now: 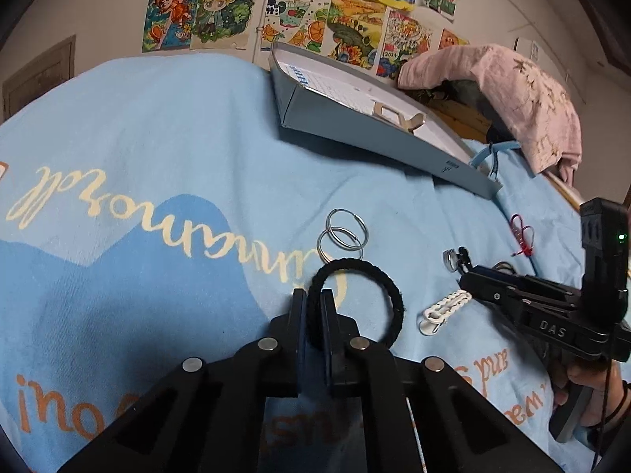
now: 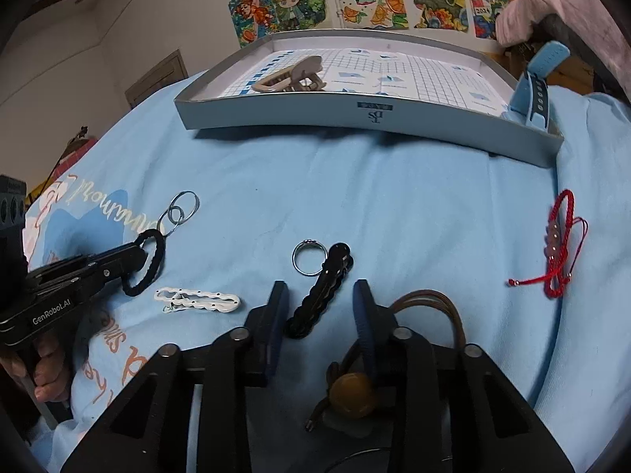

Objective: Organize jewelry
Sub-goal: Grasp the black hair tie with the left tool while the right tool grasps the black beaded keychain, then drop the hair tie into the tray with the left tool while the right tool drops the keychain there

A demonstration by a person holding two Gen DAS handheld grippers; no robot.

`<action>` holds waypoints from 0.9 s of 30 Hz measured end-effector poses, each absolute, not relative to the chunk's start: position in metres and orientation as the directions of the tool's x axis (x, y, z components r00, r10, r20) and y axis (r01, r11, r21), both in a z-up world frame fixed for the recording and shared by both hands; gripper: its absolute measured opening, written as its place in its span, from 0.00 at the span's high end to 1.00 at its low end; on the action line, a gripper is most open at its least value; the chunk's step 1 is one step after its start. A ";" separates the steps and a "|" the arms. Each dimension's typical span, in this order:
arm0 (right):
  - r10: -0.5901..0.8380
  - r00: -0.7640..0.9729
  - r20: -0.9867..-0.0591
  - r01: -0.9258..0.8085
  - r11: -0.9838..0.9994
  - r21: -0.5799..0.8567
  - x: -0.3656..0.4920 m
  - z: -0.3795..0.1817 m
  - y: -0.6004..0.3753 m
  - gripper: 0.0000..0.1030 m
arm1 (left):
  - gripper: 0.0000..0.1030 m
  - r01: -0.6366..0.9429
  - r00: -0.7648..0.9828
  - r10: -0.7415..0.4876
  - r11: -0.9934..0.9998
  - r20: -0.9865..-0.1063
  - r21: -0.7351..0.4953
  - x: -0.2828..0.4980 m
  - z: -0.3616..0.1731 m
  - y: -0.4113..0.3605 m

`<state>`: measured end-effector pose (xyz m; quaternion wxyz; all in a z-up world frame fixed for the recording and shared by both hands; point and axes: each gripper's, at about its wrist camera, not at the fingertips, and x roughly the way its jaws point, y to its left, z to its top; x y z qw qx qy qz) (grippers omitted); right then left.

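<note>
The left gripper [image 1: 313,307] is pinched tight on the near side of a black hair tie [image 1: 388,303], whose loop lies flat on the light blue cloth [image 1: 157,126]. Just beyond the tie sit two thin silver hoops [image 1: 345,232], overlapping each other. To its right lies a white hair clip [image 1: 441,307].

The right gripper [image 2: 320,299] stands partly open, its fingers either side of a black hair clip [image 2: 319,295] and not touching it. A silver ring [image 2: 308,262] lies against the far end of that clip. A brown cord necklace with an amber bead [image 2: 351,394] lies under the right finger, though its run is partly hidden. Farther right is a red string bracelet [image 2: 560,248]. At the far edge of the cloth stands a shallow grey box [image 2: 355,112] holding a beige claw clip [image 2: 292,75] and a blue watch strap [image 2: 532,86].
</note>
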<state>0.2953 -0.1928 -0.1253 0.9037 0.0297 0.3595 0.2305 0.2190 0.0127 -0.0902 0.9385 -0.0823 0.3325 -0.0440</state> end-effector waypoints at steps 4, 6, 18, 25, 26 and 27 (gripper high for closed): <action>0.441 0.632 -0.638 -0.379 0.893 0.242 0.296 -0.128 -0.196 0.86 | 0.94 0.043 0.788 -0.150 0.981 -0.598 -0.190 0.216 -0.089 0.012; 0.443 0.640 -0.628 -0.373 0.893 0.251 0.296 -0.128 -0.199 0.90 | 0.94 0.057 0.796 -0.158 0.981 -0.584 -0.187 0.213 -0.087 0.010; 0.496 0.711 -0.498 -0.381 0.867 0.320 0.278 -0.120 -0.220 0.90 | 0.95 0.072 0.823 -0.159 0.982 -0.545 -0.177 0.209 -0.074 0.008; 0.509 0.745 -0.432 -0.389 0.857 0.339 0.284 -0.091 -0.233 0.90 | 0.95 0.073 0.838 -0.168 0.977 -0.519 -0.199 0.233 -0.037 0.002; 0.509 0.750 -0.422 -0.395 0.857 0.330 0.287 -0.085 -0.234 0.90 | 0.95 0.073 0.846 -0.162 0.979 -0.508 -0.190 0.241 -0.028 -0.001; 0.509 0.753 -0.417 -0.399 0.857 0.325 0.288 -0.081 -0.235 0.90 | 0.95 0.069 0.854 -0.152 0.981 -0.498 -0.179 0.246 -0.022 -0.002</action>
